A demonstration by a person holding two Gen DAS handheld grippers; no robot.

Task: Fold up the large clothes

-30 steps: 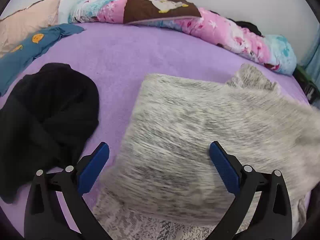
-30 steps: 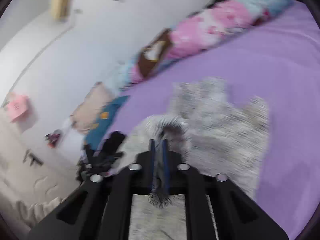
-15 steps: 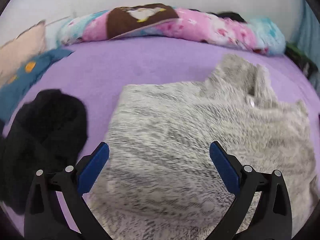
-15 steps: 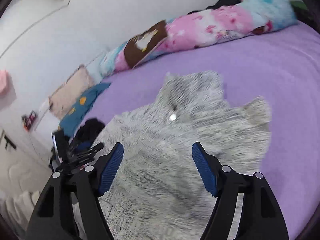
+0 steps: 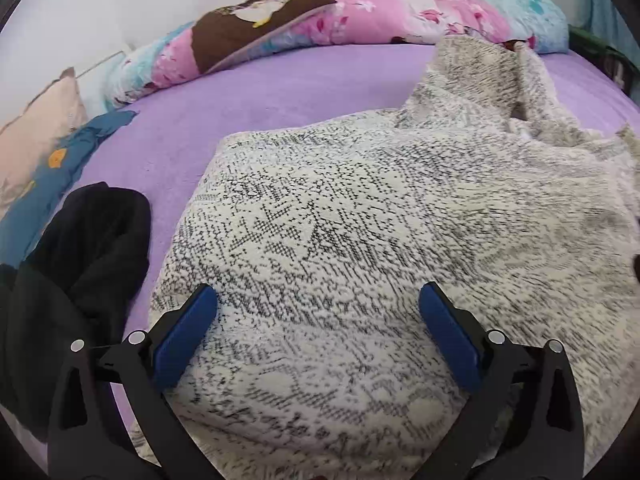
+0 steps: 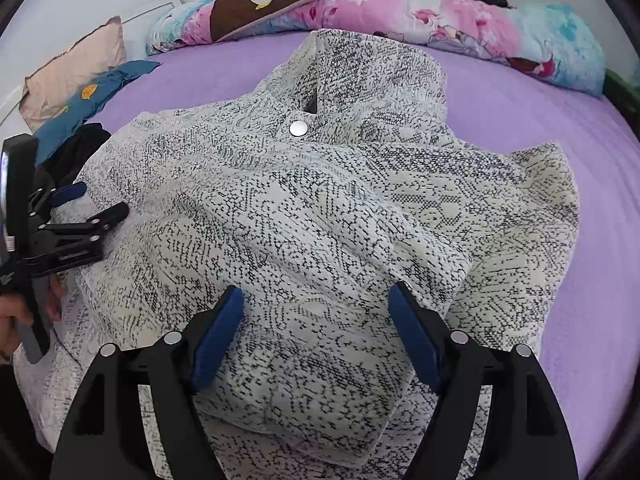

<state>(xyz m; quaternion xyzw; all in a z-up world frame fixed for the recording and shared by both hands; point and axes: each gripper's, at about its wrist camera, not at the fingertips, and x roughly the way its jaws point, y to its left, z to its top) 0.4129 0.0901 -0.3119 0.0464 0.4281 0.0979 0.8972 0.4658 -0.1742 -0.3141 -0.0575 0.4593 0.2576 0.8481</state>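
Landmark: the purple bed sheet (image 6: 520, 128), a smooth, short-napped cover.

Item one: the grey-and-cream fleece jacket (image 6: 320, 208), the garment to fold. It lies in the middle of the sheet, thick and nubbly, speckled with a black knitted-look pattern. Its collar stands up toward the far edge of the sheet, with one round silver snap button (image 6: 299, 127) just below it. A sleeve or side panel lies folded across the body as a padded, rounded slab.

Item two: a black garment (image 5: 80, 264), soft and matte, crumpled in a heap on the sheet just left of the jacket.

Item three: a rolled quilt (image 6: 440, 12) in pink and pale blue print with a brown patch, along the sheet's far edge. A beige pillow (image 6: 76, 68) and a teal cloth (image 6: 92, 100) sit at the far left corner.

My right tongs (image 6: 316, 334): jaws opening, wide apart, blue pads on either side of the folded slab, gripping nothing.

My left tongs (image 5: 318, 330): spread wide above the jacket's near left part, released, nothing between the pads. My hand (image 6: 12, 316) holds its handle.
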